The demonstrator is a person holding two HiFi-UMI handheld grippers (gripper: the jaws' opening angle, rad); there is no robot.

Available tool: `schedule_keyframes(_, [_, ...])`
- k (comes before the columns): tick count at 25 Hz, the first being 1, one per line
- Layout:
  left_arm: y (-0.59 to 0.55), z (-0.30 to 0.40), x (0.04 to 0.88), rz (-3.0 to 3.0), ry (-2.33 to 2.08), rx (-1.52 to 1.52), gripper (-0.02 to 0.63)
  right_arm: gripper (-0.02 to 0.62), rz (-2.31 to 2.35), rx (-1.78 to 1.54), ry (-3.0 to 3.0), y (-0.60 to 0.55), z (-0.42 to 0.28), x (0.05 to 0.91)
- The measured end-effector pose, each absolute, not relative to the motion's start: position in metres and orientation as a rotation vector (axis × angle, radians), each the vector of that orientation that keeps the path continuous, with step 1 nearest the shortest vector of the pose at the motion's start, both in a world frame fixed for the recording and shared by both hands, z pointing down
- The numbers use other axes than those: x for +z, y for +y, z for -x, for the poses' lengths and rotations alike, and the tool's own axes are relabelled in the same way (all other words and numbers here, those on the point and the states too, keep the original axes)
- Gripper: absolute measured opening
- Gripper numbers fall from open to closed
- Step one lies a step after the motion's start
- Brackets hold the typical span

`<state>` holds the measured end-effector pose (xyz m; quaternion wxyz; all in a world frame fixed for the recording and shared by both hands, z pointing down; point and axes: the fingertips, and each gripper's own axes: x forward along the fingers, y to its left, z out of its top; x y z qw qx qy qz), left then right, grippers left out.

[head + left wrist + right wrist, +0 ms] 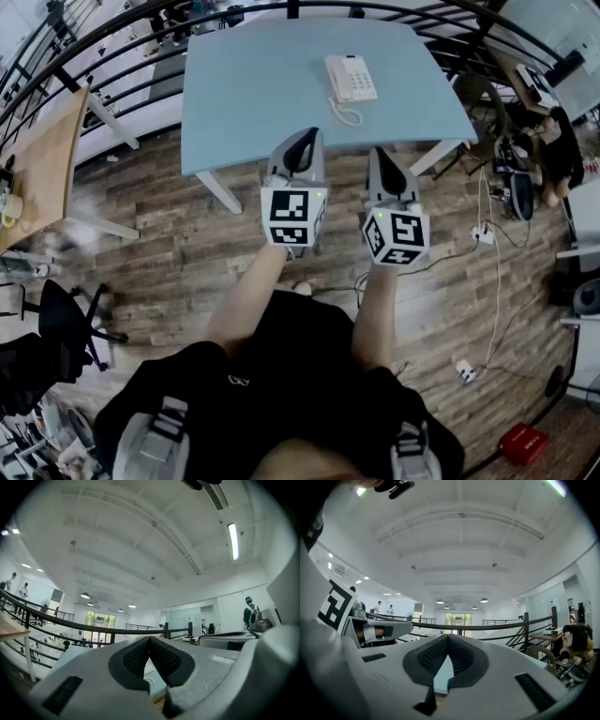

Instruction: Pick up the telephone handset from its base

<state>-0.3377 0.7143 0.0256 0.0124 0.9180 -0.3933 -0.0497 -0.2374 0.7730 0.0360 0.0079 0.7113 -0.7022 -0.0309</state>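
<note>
We hold both grippers level at the near edge of the light blue table (pixel 244 103), side by side and apart from each other. The left gripper (pixel 310 134) has its jaws together: in the left gripper view (pixel 150 638) the dark pads meet at their tips, and nothing sits between them. The right gripper (pixel 377 150) is likewise closed and empty, its pads touching at the tips in the right gripper view (pixel 447 636).

The white telephone (pixel 352 78) stands towards the far edge of the table, right of the middle, well apart from both grippers. We see its handset (pixel 335 77) lying in place along the left side of the base. The coiled cord (pixel 345 115) loops on the tabletop just in front of the telephone, between it and the grippers.
</note>
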Motion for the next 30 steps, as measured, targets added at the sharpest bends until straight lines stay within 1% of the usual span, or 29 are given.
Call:
schedule_keyframes(5, [0.725, 0.328, 0.032, -2.833, -1.238, -0.158, -0.002, -0.006, -2.216, -0.126, -2.202, 0.784, 0.225, 0.033])
schedule_keyframes(11, [0.718, 0.324, 0.034, -2.798, -1.285, -0.142, -0.002, -0.006, -2.22, -0.076, -2.233, 0.772, 0.205, 0.035])
schedule_keyframes(18, [0.689, 0.347, 0.053, -2.736, -1.368, -0.11, -0.002, -0.006, -2.153, -0.005, -2.31, 0.738, 0.217, 0.055])
schedule_keyframes(24, [0.632, 0.347, 0.074, -2.694, -1.383, -0.083, -0.002, -0.005, -2.116, 0.042, -2.323, 0.681, 0.215, 0.074])
schedule_keyframes(30, [0.538, 0.295, 0.104, -2.67, -1.337, -0.018, -0.002, -0.006, -2.135, 0.116, -2.265, 0.593, 0.155, 0.103])
